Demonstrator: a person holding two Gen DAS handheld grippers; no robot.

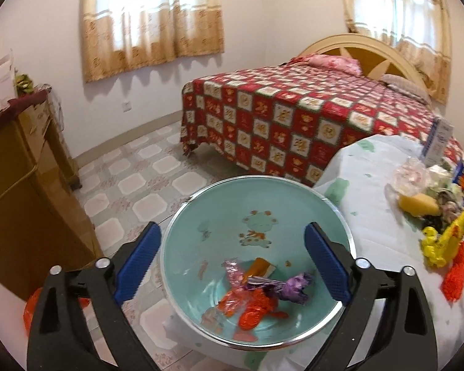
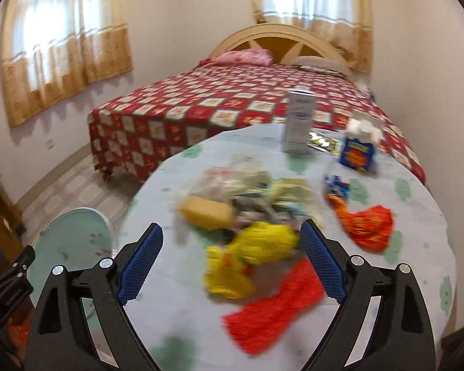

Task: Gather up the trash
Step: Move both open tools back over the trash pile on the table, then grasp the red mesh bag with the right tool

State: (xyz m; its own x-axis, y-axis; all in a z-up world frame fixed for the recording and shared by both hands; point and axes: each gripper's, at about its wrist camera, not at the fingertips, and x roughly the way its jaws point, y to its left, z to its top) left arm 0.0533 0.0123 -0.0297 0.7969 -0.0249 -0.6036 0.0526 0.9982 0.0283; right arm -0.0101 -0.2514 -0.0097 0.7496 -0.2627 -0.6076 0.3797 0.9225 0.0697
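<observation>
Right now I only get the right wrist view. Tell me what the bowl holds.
Observer: The bowl holds crumpled wrappers: purple, pink and orange.
Operator: Report the left hand-held gripper.
Observer: The left hand-held gripper is open and gripping nothing.
Operator: Say what stands left of the bowl.
Observer: A wooden cabinet, on the floor.
</observation>
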